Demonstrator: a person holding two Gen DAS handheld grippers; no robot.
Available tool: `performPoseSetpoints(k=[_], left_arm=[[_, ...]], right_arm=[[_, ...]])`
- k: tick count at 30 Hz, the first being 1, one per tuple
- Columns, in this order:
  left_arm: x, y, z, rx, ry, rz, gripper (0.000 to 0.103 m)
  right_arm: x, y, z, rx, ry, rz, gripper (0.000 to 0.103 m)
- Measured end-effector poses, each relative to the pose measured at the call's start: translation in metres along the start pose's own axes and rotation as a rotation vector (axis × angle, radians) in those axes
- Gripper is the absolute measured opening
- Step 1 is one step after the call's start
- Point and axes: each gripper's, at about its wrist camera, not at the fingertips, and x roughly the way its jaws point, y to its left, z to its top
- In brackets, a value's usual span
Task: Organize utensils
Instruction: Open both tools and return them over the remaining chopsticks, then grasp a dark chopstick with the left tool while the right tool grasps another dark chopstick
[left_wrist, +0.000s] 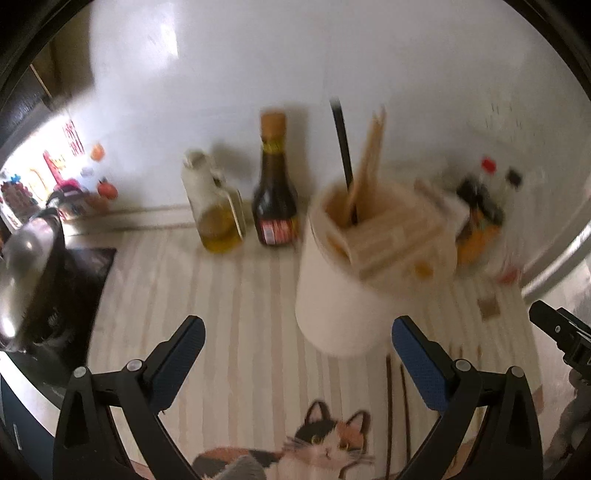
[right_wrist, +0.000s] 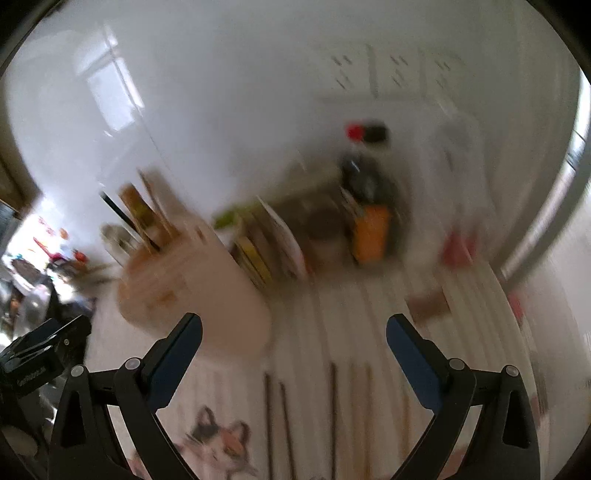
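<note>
Cream-white cylindrical utensil holder (left_wrist: 343, 295) stands on the striped table (left_wrist: 221, 295), already carrying wooden utensils and one black handle (left_wrist: 341, 140). Loose chopsticks, dark and light wood (right_wrist: 332, 406), lie flat on the table just in front of it, beside a cat-print mat (left_wrist: 325, 439).

Risks: the holder is tall and loaded high, so a sideways knock from either tool could tip it toward the dark sauce bottle (left_wrist: 275, 192) and the oil jug (left_wrist: 218, 206) behind. The chopsticks are thin and lie flat, so a pinch is likely to slip or roll them. Both views are blurred, so alignment is uncertain.

Left tongs (left_wrist: 297, 363): fully spread, holding and touching nothing. Right tongs (right_wrist: 293, 360): spread wide over the chopsticks, likewise empty.
</note>
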Motion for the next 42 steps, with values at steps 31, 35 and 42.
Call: performPoseSetpoints(k=[31,35,42], left_arm=[[0.144,-0.153,-0.137,0.242,0.429,-0.005,0.004],[0.142,-0.120,-0.142,0.150,0.443,0.028,0.004],[0.136,-0.077,-0.153,0.035,0.452,0.071,0.004]], right_arm=[[0.092,-0.122,-0.116,0.186,0.368,0.051,0.029],[0.096,-0.096,-0.118,0.134,0.392,0.101,0.029],[0.127,-0.025,-0.126,-0.017,0.471,0.171,0.029]])
